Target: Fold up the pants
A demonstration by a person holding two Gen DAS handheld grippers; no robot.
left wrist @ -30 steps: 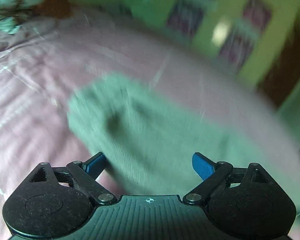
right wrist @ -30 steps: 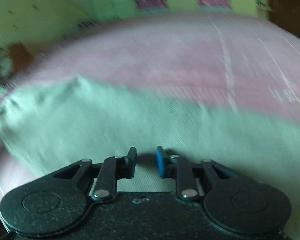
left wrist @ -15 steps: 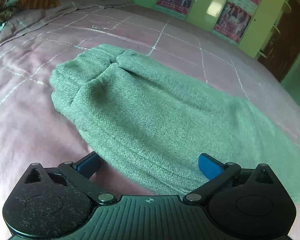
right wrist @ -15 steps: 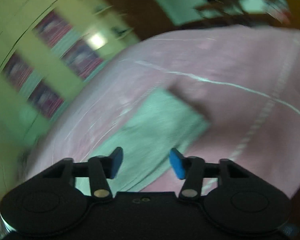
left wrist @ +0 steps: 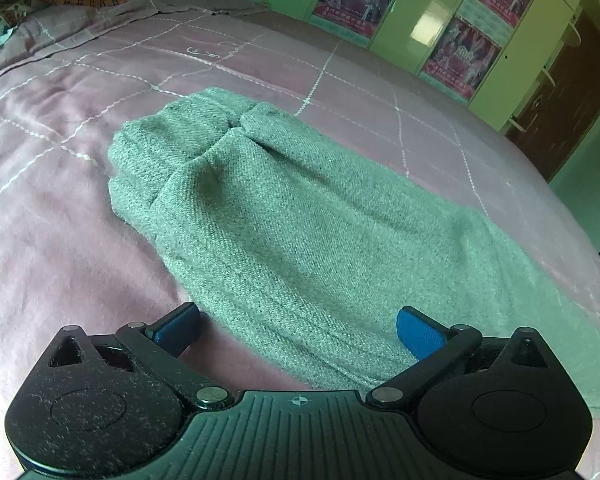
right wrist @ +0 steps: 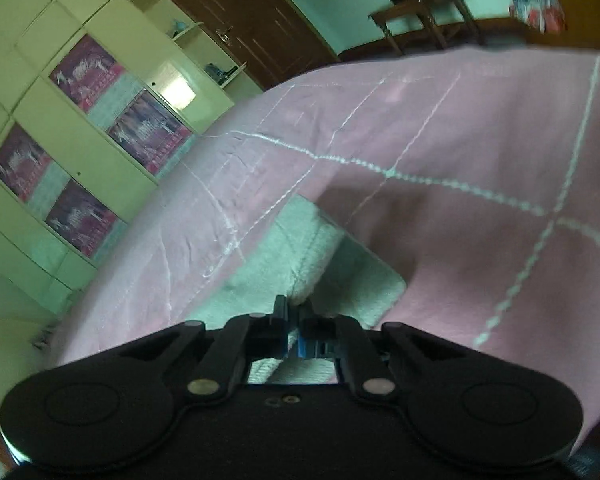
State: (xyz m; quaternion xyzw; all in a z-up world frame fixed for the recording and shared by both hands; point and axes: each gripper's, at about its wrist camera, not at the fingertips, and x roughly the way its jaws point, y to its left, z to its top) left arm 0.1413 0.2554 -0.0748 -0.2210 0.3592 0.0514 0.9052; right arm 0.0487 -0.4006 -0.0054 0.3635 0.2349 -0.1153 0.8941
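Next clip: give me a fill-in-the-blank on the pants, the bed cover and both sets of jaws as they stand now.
1. The green pants lie on a ____ bed cover.
2. The left gripper has its jaws ____.
3. The right gripper has its jaws shut on the ____.
4. The cover is crossed by ____ stitched lines.

Missing words: pink; open; pants; white

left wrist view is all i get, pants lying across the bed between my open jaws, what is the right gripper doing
Observer: The right gripper is shut on the pants, pinching an edge near one end.
Operator: which end is that
Observer: Cannot tell for sure; a flat banded strip of the cloth lies just past its fingertips.
Operator: anything beyond that end
Observer: Only bare bedspread, then a dark wooden door behind the bed.
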